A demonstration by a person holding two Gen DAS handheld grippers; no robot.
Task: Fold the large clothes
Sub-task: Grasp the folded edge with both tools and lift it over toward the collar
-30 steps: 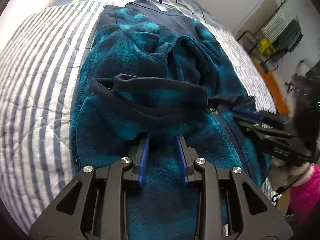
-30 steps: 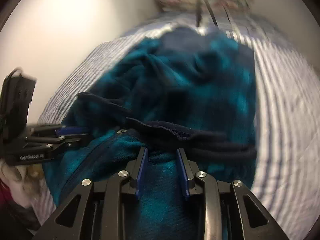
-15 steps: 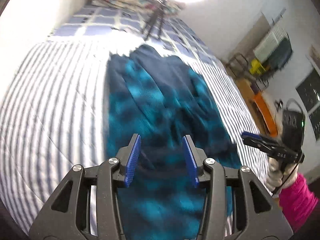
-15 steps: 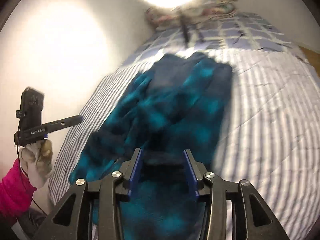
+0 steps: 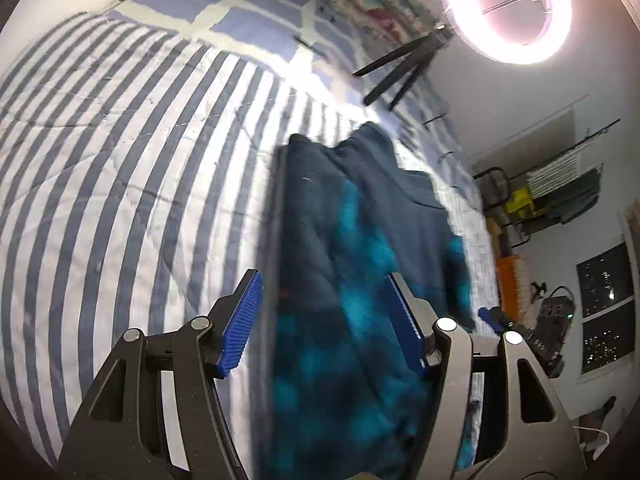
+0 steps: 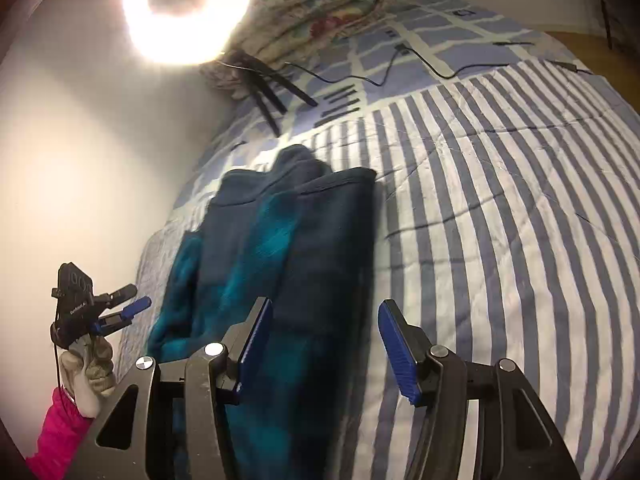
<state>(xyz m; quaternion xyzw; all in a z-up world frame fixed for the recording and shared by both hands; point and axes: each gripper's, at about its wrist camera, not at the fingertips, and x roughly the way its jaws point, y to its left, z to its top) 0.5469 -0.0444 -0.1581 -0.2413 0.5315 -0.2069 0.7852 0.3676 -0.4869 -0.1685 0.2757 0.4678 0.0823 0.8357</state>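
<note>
Both hem grips let go: left gripper (image 5: 324,320) and right gripper (image 6: 326,346) jaws opening, empty, pulled back. Fleece jacket (image 5: 360,264) now folded narrow along bed (image 5: 120,200) centre; cross-fold next, I reckon.

**Garment ahead of both jaws**

The garment (image 5: 352,280) lies on the bed (image 5: 120,200), stretching away from your left gripper (image 5: 334,320). Beyond its far end stands the ring light (image 5: 506,12). Seen from your right gripper (image 6: 324,344), the garment sits ahead and leftward, bare bedspread to the right.
</note>
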